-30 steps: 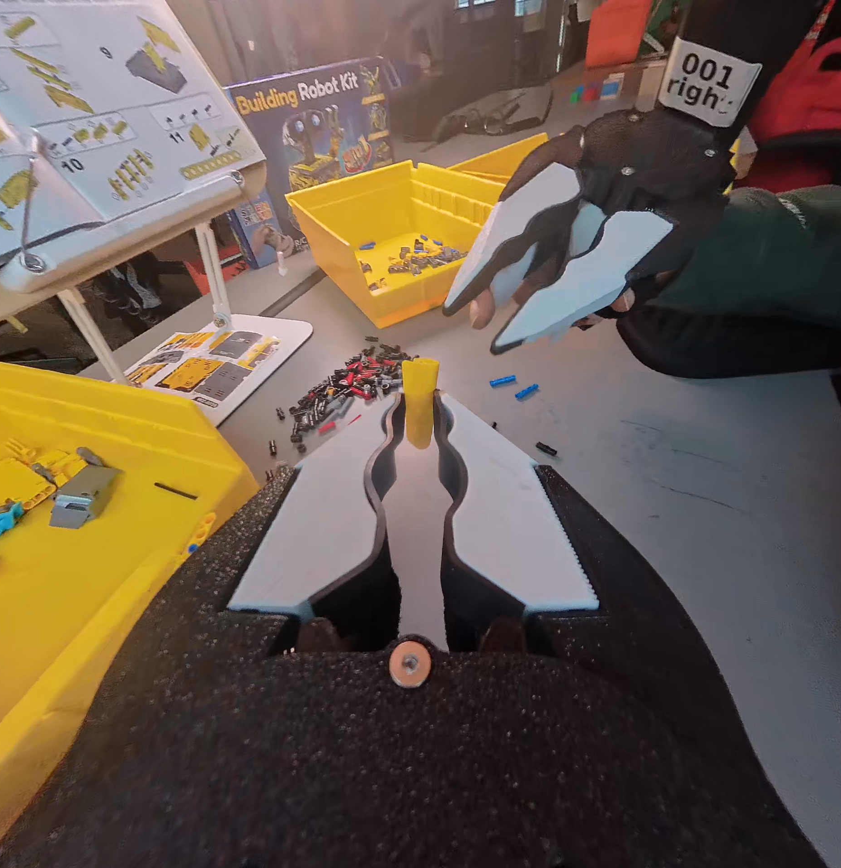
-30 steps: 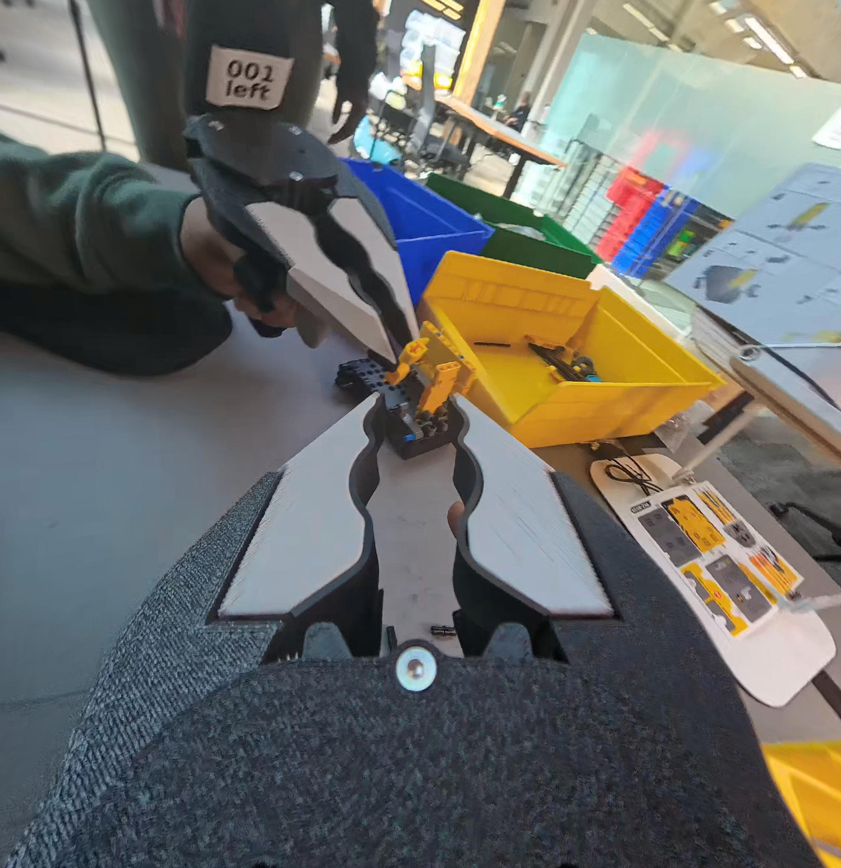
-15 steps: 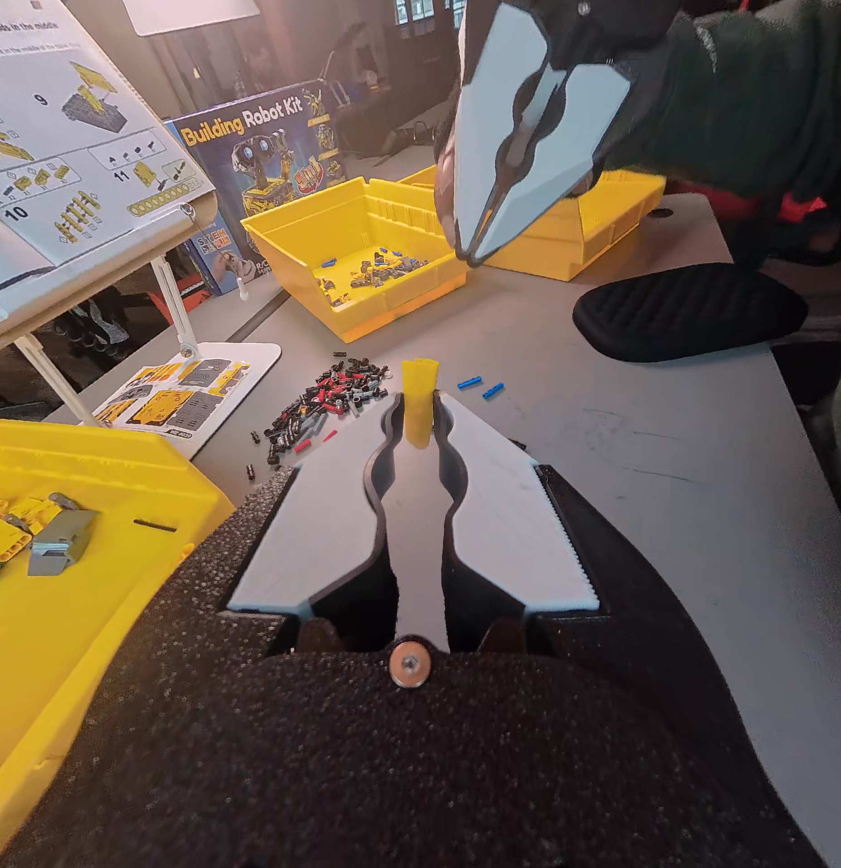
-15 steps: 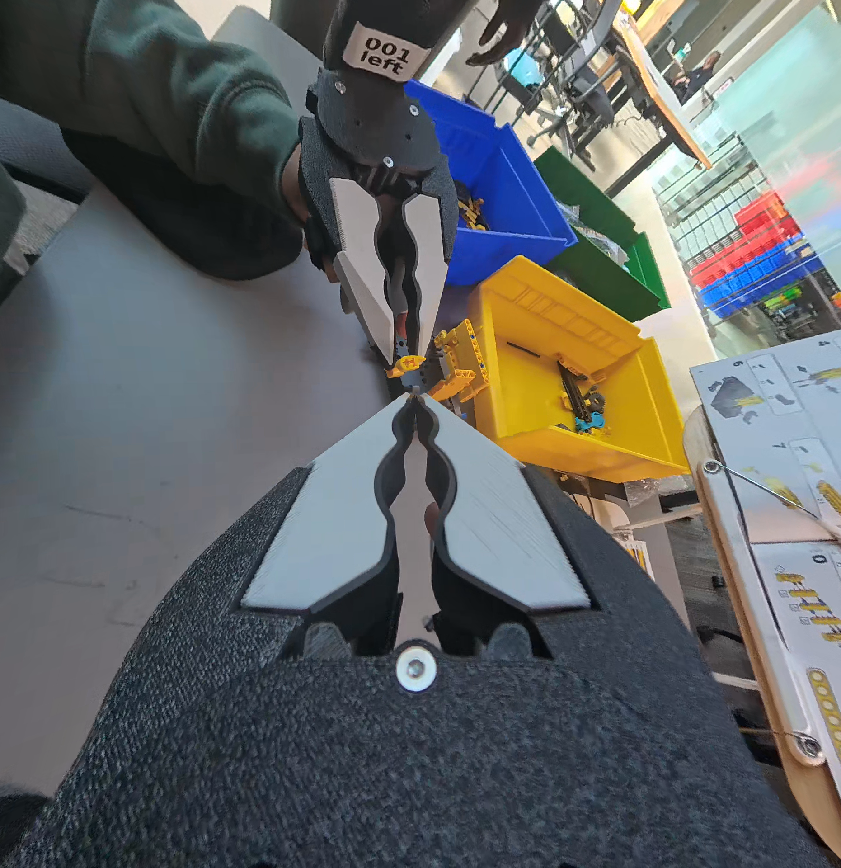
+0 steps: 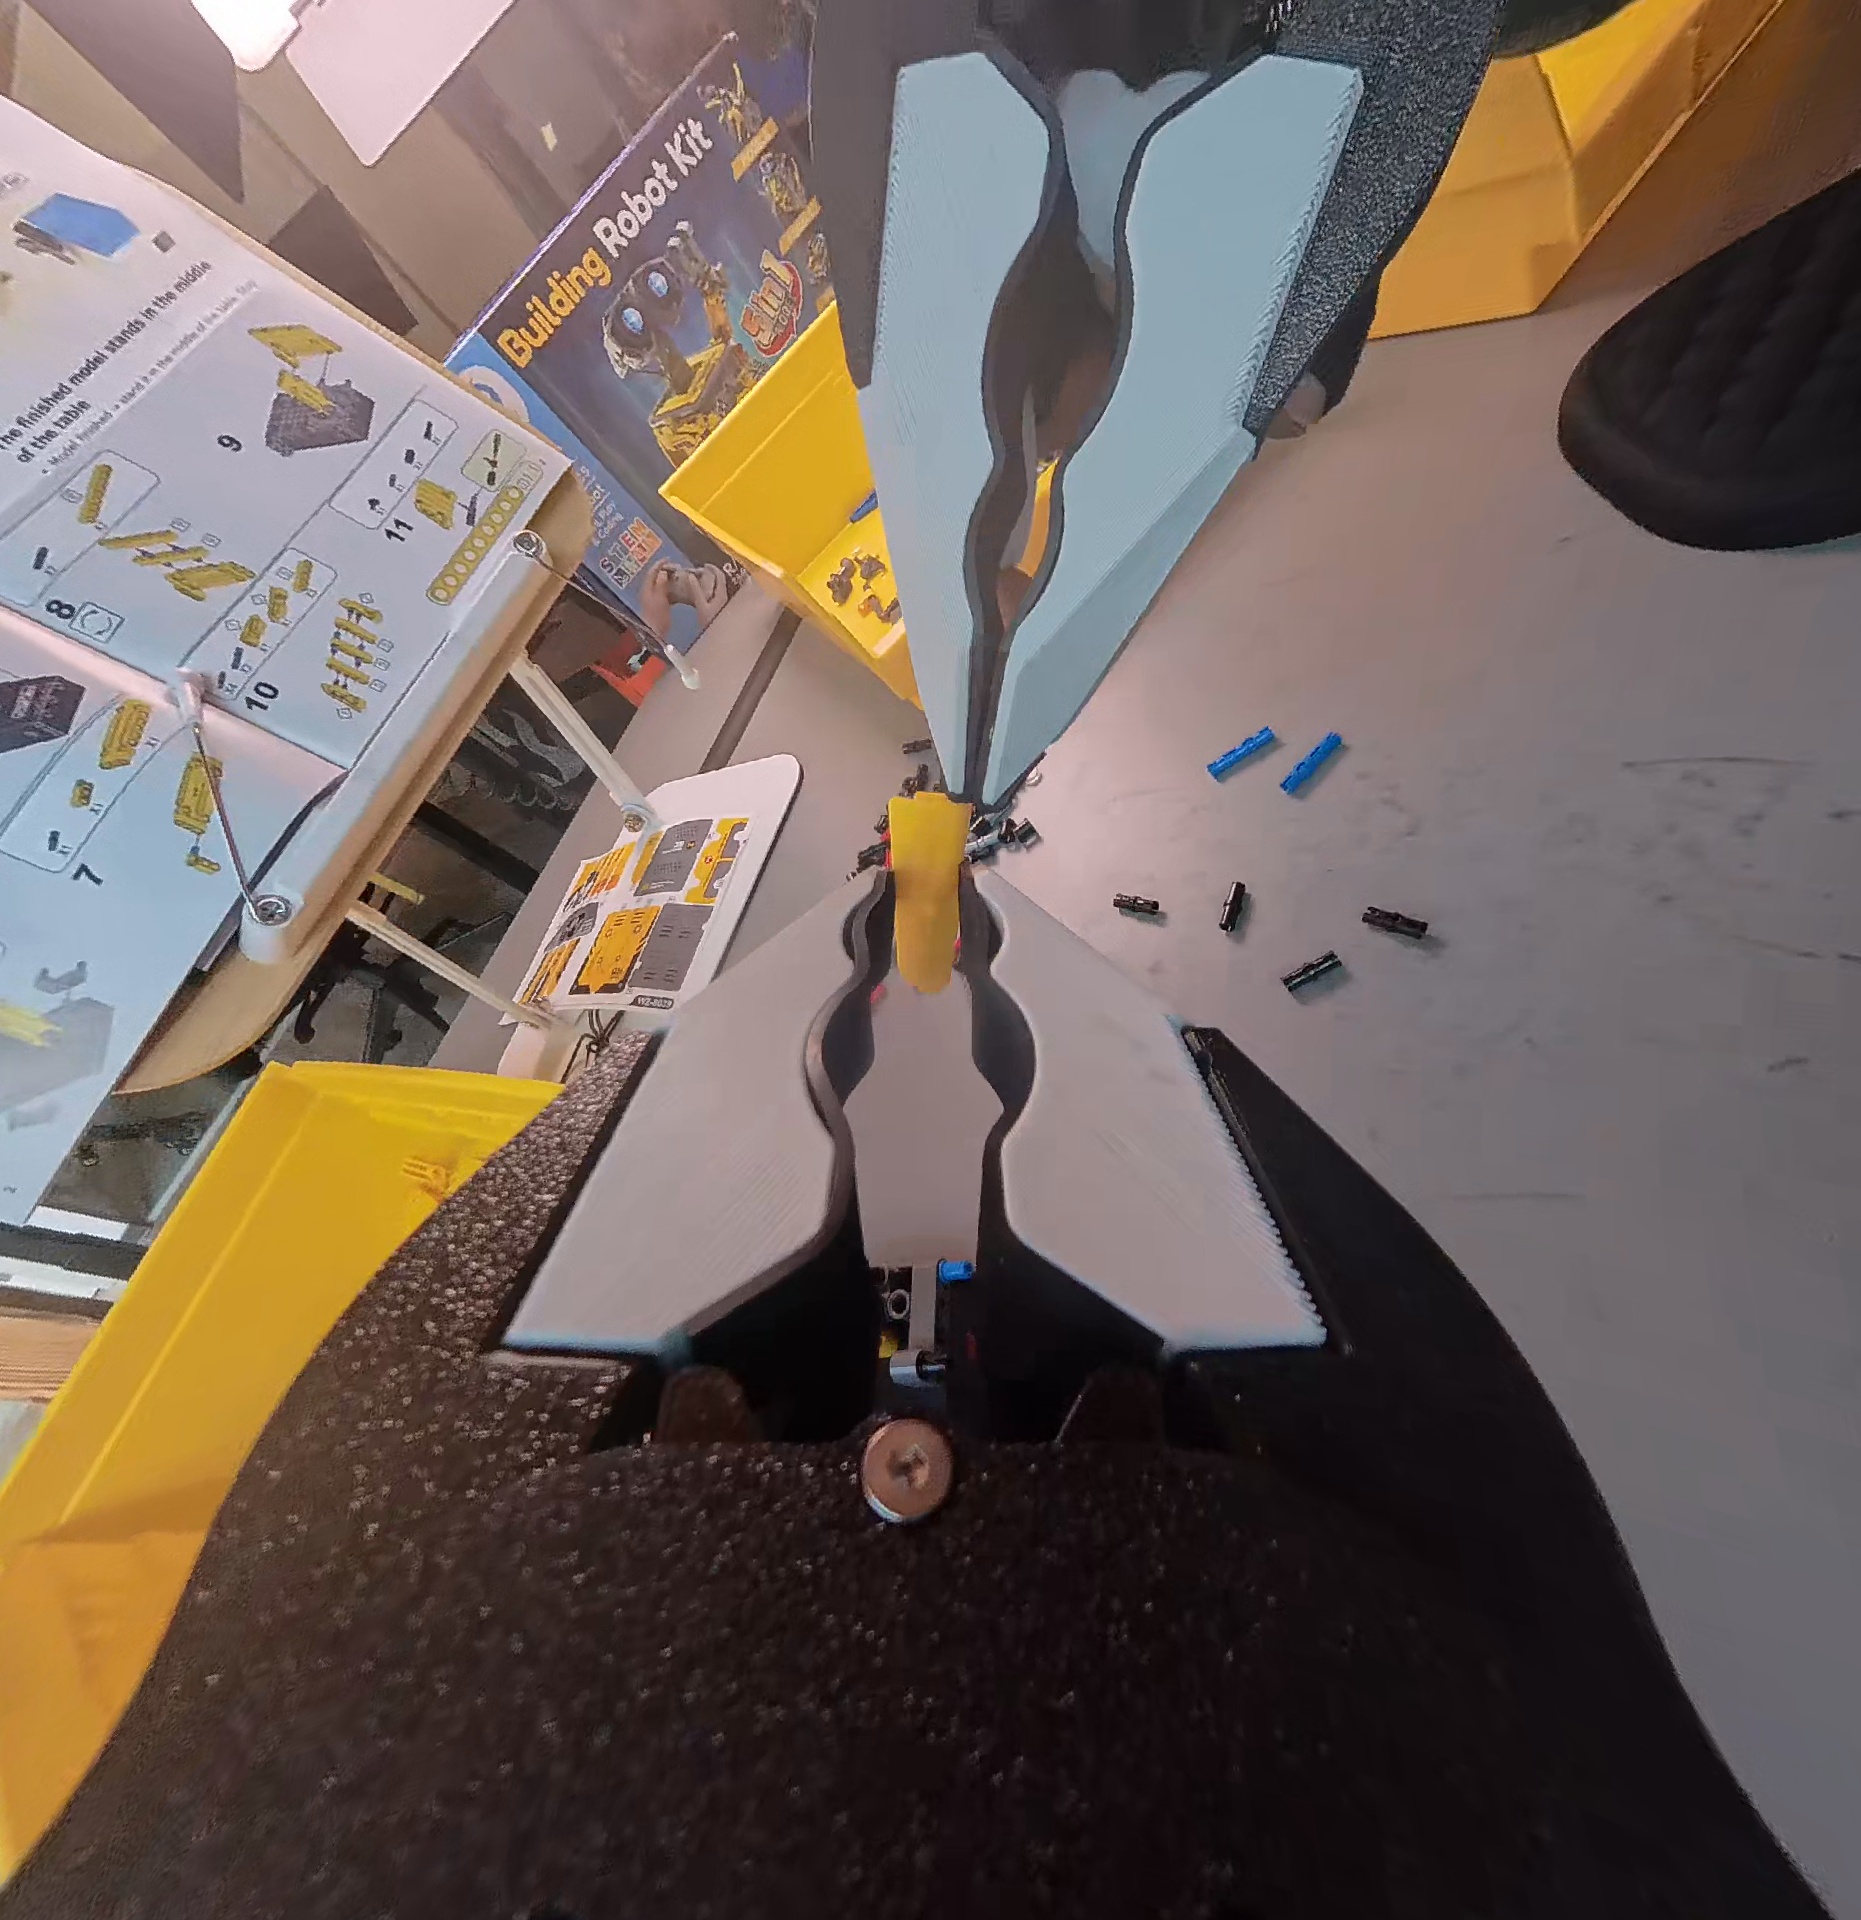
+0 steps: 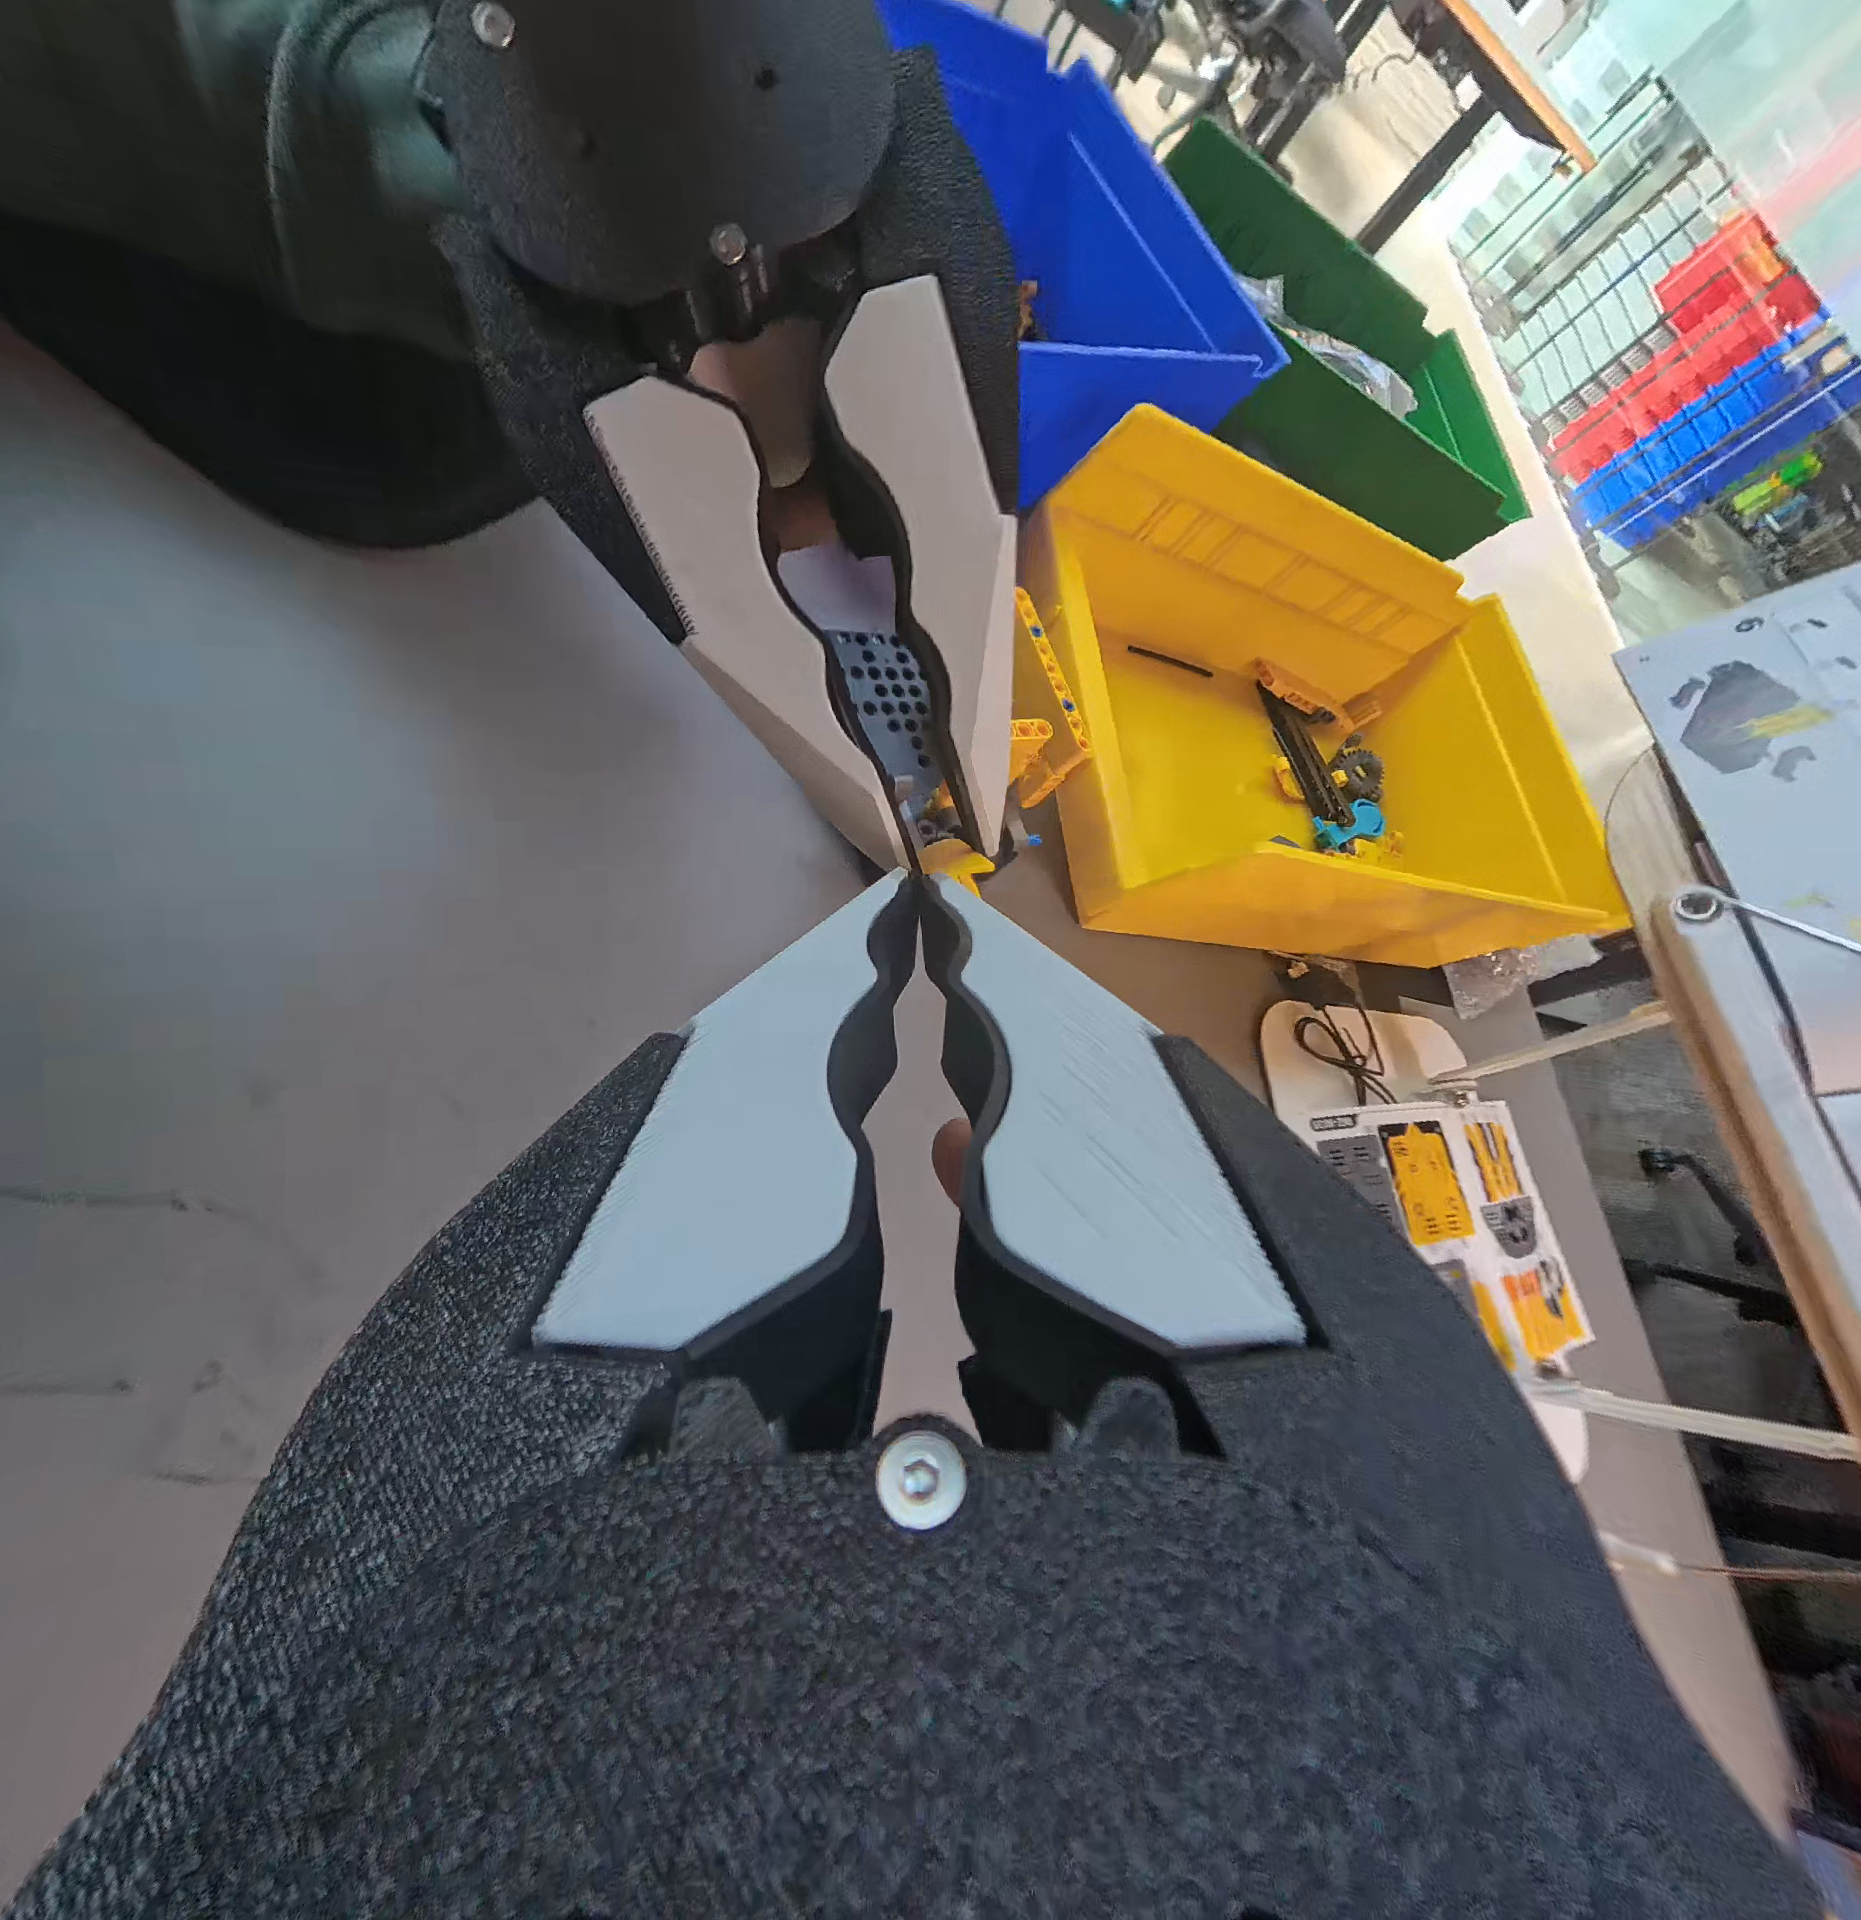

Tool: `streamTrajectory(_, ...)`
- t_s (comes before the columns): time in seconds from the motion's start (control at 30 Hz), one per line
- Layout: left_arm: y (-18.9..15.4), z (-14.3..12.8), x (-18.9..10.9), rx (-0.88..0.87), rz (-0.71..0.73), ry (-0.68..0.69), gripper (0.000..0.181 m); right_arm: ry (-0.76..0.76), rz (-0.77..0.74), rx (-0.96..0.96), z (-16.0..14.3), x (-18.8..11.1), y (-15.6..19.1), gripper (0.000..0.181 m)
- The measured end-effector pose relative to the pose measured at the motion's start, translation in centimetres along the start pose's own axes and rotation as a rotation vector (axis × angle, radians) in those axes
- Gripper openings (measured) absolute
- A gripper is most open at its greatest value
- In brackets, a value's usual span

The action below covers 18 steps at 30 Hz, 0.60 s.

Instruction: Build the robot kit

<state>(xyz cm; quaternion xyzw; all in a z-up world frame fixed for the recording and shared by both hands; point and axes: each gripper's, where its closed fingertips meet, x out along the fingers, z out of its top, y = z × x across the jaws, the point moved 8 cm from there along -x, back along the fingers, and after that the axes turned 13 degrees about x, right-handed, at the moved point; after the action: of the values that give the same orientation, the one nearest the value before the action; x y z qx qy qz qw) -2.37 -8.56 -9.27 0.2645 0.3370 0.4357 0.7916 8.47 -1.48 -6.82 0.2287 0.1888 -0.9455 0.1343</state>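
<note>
The left tongs [image 5: 928, 894] pinched a yellow piece [image 5: 924, 902] at their tips, above the grey worktop [image 5: 1528, 1039]. The right tongs [image 5: 973, 795], closed tip to tip, met its far end; whether they held anything I cannot tell. The piece looked like hard, smooth plastic: light, stiff, likely slippery, best held on its flat sides. Black pins [image 5: 1310, 971] lay scattered nearby.

Left gripper [image 5: 926, 883]: pale grey wavy-edged fingers, black lining, speckled black body, one silver screw. Right gripper [image 6: 918, 883] alike. Dark green sleeve [image 6: 178, 156].
</note>
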Motion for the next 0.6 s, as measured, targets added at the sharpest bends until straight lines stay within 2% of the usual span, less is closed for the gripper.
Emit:
streamTrajectory(0.13, -0.7, -0.8, 0.1, -0.016, -0.005, 0.001, 0.011, -0.187, -0.037, 0.222, -1.2, -0.1, -0.3, 0.0)
streamTrajectory(0.2, -1.0, -1.0, 0.2, -0.032, -0.016, -0.009, 0.011, -0.228, -0.036, 0.315, -2.0, -0.1, -0.4, 0.017)
streamTrajectory(0.27, -1.5, -1.0, 0.4, -0.073, -0.053, -0.051, 0.011, -0.266, -0.005, 0.392, -2.8, -0.1, -0.2, 0.019)
streamTrajectory(0.43, -2.9, -1.1, 0.8, -0.221, -0.254, -0.185, 0.011, -0.212, 0.1, 0.367, -3.9, 0.2, 0.8, 0.026)
streamTrajectory(0.53, -3.2, -1.0, 0.6, -0.334, -0.399, -0.272, 0.011, -0.202, 0.238, 0.279, -4.0, -0.2, 2.6, 0.029)
streamTrajectory(0.6, -3.3, -1.0, 0.4, -0.402, -0.5, -0.321, 0.011, -0.206, 0.306, 0.275, -3.8, -0.6, 3.2, 0.041)
